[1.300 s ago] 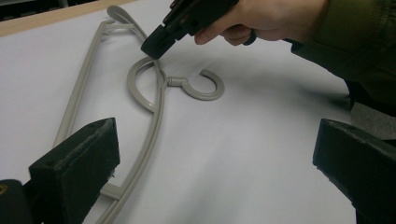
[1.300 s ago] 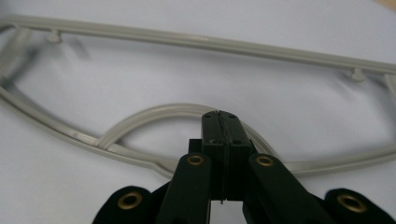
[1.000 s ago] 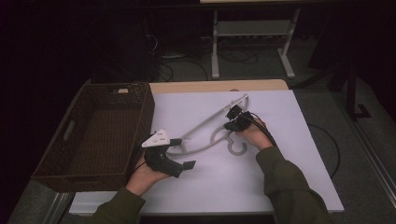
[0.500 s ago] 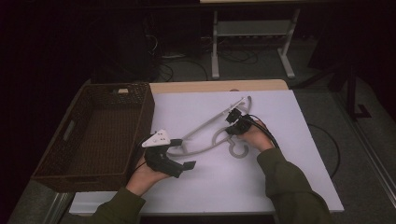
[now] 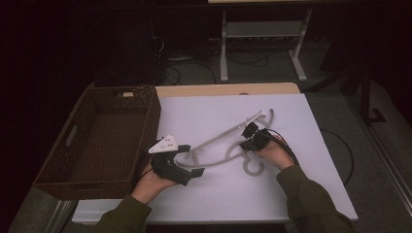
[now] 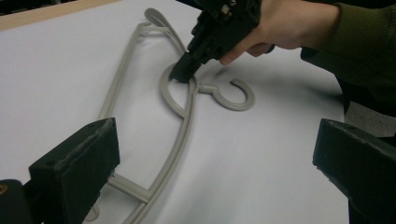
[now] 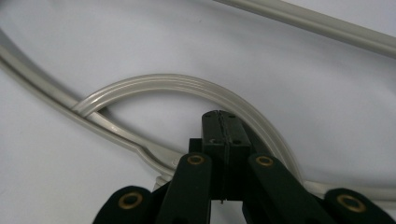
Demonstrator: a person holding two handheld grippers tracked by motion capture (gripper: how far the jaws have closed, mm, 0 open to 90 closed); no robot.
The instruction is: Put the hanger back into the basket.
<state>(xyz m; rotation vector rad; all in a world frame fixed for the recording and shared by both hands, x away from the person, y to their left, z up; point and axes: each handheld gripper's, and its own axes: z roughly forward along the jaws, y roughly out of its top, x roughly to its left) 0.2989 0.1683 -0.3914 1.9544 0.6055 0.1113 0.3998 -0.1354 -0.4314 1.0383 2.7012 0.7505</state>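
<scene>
Moved since a second ago: right hand-held gripper (image 5: 251, 136) has slid a little down the counter toward the person, from the hanger's long straight bar to the looped neck; the hanger and the left hand look unchanged.
Hanger (image 5: 228, 143): grey plastic, lying flat on the white sheet (image 5: 291, 194) that covers the counter, roughly at its centre; its straight bar runs from about 8 o'clock up to 2 o'clock, and its hook (image 5: 252, 167) curls open toward 6 o'clock, on the person's side.
Right hand-held gripper, state: jaws pressed together with no gap, tips down at the loop where the hook joins the body; in the right gripper view the closed tips sit just inside the curved rib (image 7: 187, 86), and I cannot tell whether any plastic is pinched between them.
Right hand (image 5: 272, 153): comes in from 5 o'clock, forearm in an olive sleeve (image 5: 311, 204), fist wrapped round the tool, tool angled toward 10 o'clock.
Left hand-held gripper (image 5: 187, 160): jaws spread wide, resting at the hanger's 8 o'clock end; in its own view the grey bar runs up between the two black pads (image 6: 79, 163).
Left hand (image 5: 150, 182): enters from 7 o'clock, wrist low near the counter's near edge.
Basket (image 5: 58, 170): dark wicker, at 9 o'clock, just beside the left hand.
</scene>
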